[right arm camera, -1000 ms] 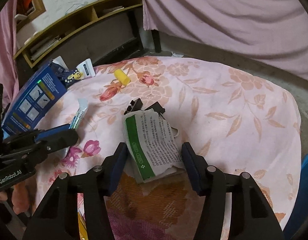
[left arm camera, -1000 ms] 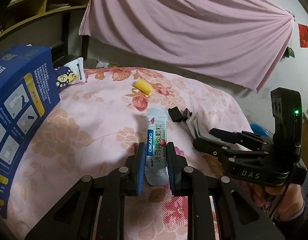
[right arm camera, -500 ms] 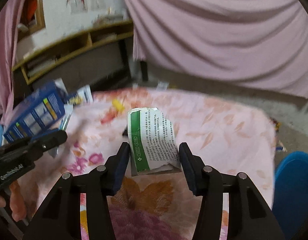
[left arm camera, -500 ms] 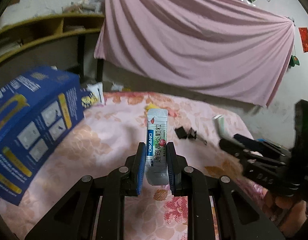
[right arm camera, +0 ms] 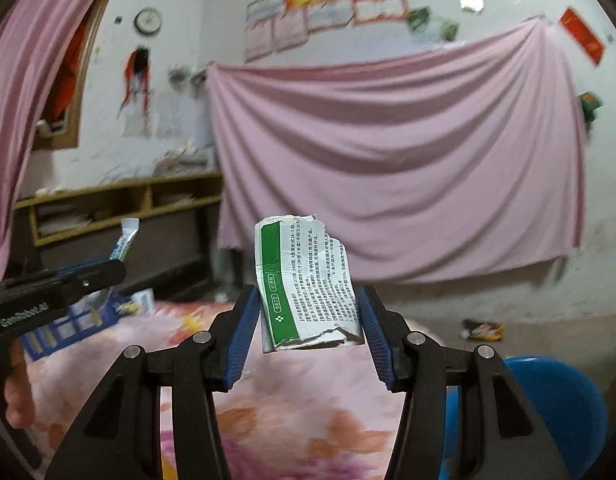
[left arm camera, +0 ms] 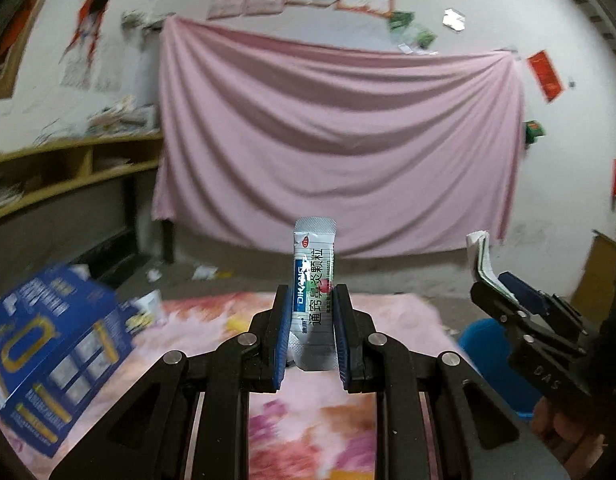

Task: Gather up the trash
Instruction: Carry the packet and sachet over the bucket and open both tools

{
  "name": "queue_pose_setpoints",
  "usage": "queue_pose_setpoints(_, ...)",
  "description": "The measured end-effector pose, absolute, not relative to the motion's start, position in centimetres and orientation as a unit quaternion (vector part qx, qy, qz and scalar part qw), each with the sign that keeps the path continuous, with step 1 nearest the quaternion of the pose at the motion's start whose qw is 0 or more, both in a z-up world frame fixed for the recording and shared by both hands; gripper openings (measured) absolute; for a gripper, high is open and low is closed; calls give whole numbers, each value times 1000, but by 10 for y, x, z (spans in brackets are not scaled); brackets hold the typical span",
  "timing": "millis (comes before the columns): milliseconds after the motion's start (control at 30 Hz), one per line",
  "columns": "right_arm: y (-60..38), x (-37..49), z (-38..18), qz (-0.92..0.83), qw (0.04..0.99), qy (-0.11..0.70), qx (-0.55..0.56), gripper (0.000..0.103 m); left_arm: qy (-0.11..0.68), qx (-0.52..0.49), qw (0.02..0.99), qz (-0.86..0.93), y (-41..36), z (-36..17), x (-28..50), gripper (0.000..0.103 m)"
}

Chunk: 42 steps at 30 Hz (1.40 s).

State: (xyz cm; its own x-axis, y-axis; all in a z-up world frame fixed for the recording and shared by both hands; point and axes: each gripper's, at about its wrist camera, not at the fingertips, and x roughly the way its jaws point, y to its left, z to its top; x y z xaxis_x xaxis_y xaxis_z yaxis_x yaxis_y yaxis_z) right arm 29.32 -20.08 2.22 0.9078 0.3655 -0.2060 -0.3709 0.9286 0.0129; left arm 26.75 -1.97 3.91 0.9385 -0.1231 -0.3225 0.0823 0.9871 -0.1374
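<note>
Left wrist view: the left gripper [left arm camera: 311,336] is clamped on a white-and-blue sachet [left arm camera: 313,280] that stands upright between its blue pads, its top raised above the flowered pink surface [left arm camera: 308,412]. A blue box [left arm camera: 56,356] sits on the surface to the left, blurred. On the right, the right gripper [left arm camera: 503,286] holds a piece of packaging edge-on, above a blue bin [left arm camera: 483,344] beside the surface. A pink sheet [left arm camera: 339,140] hangs on the wall behind.

Right wrist view: the right gripper [right arm camera: 306,332] grips a torn green-and-white wrapper [right arm camera: 308,280], upright and slightly tilted, between its pads above the surface [right arm camera: 300,412]. The blue bin [right arm camera: 563,404] lies low to the right. At left, the left gripper [right arm camera: 108,270] holds the sachet [right arm camera: 126,240] up.
</note>
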Motion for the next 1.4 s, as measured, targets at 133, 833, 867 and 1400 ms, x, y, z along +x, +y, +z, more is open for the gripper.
queue_pose_setpoints(133,-226,281,31,139,989,56,-17,49,138,-41,986,-86,-52,57,265,17)
queue_pose_setpoints(833,-372,270,30,-28,993,74,83,50,134,57,967,-209,-219,86,290,17)
queue_pose_setpoints(867,-375,270,29,-31,993,78,84,50,142,57,965,-213,-225,83,295,17)
queue_pose_setpoints(1400,-405,290,3,-35,976,180,114,51,271,22,931,-244,-273,41,343,17)
